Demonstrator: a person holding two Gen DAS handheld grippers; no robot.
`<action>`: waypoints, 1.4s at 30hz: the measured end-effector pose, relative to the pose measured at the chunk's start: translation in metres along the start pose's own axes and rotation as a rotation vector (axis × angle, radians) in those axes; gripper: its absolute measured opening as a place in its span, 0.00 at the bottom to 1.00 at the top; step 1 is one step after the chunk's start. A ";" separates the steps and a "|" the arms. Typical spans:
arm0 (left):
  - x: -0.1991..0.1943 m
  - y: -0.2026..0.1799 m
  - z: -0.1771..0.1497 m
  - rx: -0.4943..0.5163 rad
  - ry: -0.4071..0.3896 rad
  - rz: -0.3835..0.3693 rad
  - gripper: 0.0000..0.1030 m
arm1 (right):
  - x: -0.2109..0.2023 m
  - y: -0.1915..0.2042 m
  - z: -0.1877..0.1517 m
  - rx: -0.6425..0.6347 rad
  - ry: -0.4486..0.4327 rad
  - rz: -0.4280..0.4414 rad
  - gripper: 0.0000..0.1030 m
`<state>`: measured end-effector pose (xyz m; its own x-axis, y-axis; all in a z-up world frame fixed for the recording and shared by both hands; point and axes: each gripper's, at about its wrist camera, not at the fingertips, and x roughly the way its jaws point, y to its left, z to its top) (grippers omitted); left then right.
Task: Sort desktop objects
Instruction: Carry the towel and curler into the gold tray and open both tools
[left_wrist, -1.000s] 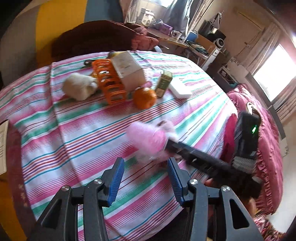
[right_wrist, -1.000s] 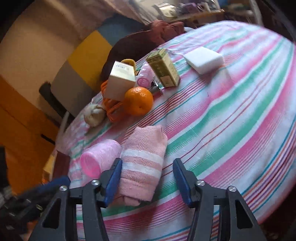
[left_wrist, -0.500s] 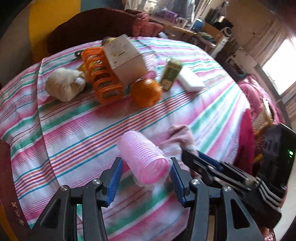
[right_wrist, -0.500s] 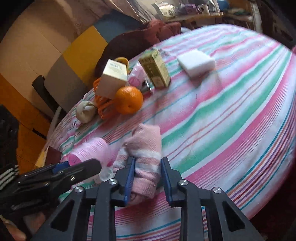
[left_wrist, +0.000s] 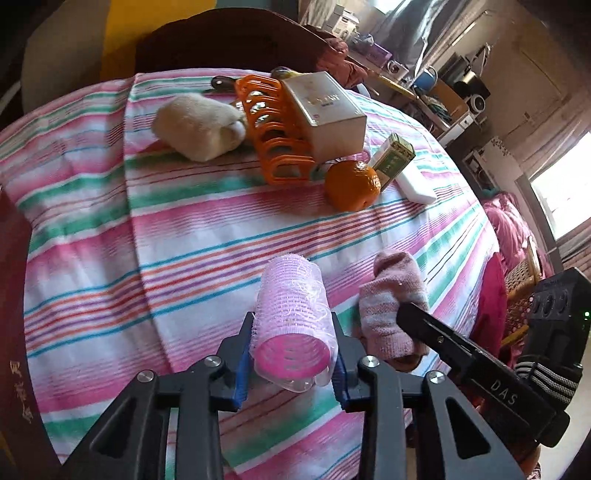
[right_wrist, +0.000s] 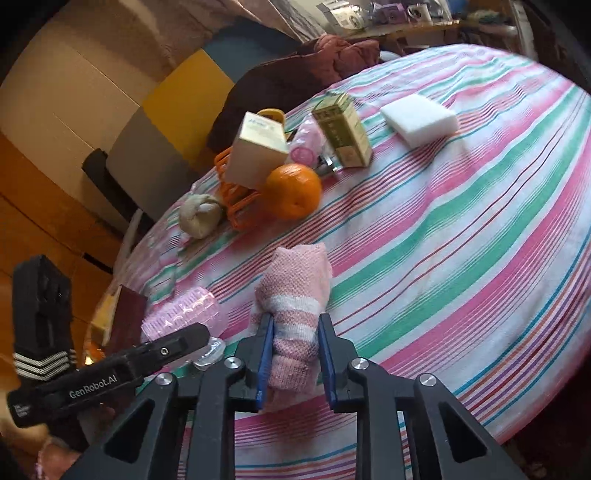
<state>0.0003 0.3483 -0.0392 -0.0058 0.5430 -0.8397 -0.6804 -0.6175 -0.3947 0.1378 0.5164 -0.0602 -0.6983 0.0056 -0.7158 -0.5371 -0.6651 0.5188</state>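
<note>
A striped cloth (left_wrist: 177, 236) covers the bench. At its far side an orange plastic rack (left_wrist: 275, 136) carries one beige carton (left_wrist: 325, 114) leaning on it. Just beside lie one cream rolled towel (left_wrist: 197, 125), one orange (left_wrist: 352, 184), one green box (right_wrist: 341, 129) and one white block (right_wrist: 419, 118). Nearer, the left tool (left_wrist: 291, 354) is closing its jaws on the pink hair roller (left_wrist: 291, 314). The right tool (right_wrist: 295, 354) is clamped on the rolled pink sock (right_wrist: 295, 299), just beside the roller.
</note>
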 end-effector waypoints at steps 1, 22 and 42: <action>-0.003 0.001 -0.001 0.001 -0.003 -0.004 0.33 | 0.000 0.003 -0.002 0.000 0.008 0.006 0.23; -0.117 0.057 -0.027 -0.059 -0.203 0.014 0.33 | -0.009 0.107 -0.018 -0.107 0.051 0.172 0.23; -0.205 0.238 -0.094 -0.397 -0.345 0.204 0.33 | 0.083 0.298 -0.081 -0.376 0.304 0.345 0.23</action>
<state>-0.0913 0.0367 0.0038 -0.3931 0.5033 -0.7695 -0.3127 -0.8602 -0.4028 -0.0426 0.2581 -0.0028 -0.6063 -0.4353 -0.6655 -0.0599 -0.8095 0.5840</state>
